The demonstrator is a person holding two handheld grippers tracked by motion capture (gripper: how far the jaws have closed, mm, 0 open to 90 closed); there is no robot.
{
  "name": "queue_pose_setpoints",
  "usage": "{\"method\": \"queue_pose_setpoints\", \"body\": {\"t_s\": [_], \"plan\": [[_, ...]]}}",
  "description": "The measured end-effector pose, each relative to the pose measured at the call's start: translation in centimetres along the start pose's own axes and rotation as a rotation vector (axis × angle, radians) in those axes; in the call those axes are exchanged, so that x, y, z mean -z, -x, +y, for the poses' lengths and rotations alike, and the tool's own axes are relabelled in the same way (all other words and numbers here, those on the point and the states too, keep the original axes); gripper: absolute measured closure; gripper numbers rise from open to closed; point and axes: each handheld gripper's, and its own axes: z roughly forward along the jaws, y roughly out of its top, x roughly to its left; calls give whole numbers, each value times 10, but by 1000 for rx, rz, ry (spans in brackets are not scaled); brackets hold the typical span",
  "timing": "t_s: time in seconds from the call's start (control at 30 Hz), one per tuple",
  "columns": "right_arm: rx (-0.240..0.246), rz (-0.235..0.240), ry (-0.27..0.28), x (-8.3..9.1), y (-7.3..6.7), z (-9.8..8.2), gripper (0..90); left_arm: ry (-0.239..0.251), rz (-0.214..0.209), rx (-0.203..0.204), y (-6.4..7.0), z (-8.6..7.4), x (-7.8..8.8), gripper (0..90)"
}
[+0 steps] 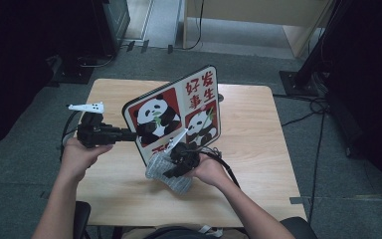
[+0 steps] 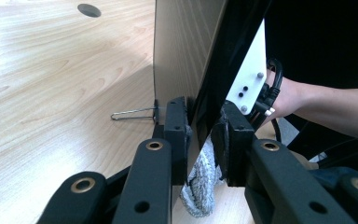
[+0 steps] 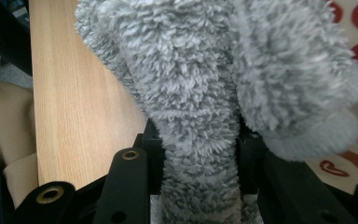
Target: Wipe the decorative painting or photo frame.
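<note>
A board printed with pandas and red characters [image 1: 179,112] stands tilted on its lower edge on the wooden table [image 1: 248,149]. My left gripper [image 1: 131,134] is shut on the board's left edge. In the left gripper view the jaws [image 2: 204,135] pinch the board's thin dark edge [image 2: 233,56]. A fluffy grey cloth [image 1: 166,175] lies against the lower front of the board, and my right gripper [image 1: 175,160] is shut on it. In the right gripper view the cloth [image 3: 200,70] bulges out between the jaws [image 3: 198,154], next to the board's red print [image 3: 354,14].
A thin wire loop [image 2: 133,113] sticks out behind the board at table level. A cable hole [image 1: 221,97] sits near the table's far edge. Dark stands [image 1: 79,69] and floor cables [image 1: 308,107] surround the table. A person's right hand [image 2: 298,98] is beyond the board.
</note>
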Motion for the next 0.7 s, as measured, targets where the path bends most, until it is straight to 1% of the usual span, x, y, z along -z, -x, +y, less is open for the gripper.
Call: {"method": "queue_pose_setpoints", "body": {"t_s": [0.13,0.17,0.23,0.3,0.33,0.47,0.57,0.6,0.7], "plan": [[-4,9,-5,2,-1,1,655,-3,-6,2,0,0,0,751],[3,17,-3,4,-2,1,656,-4,-5,4,0,0,0,734],[10,16,-1,6,-3,1,658,-8,-4,4,-1,0,1,704],[8,22,4,10,-4,2,659,-7,-3,13,-2,0,1,658],[10,24,6,11,-4,2,659,-8,-3,13,-2,0,2,651],[8,30,13,19,-9,6,662,-2,-6,10,-2,0,5,643],[15,34,24,28,-13,13,663,2,-8,4,-1,0,10,646],[11,35,24,32,-15,16,663,1,-9,3,-1,0,12,653],[23,33,35,40,-20,24,663,7,-10,2,-1,-1,17,668]]}}
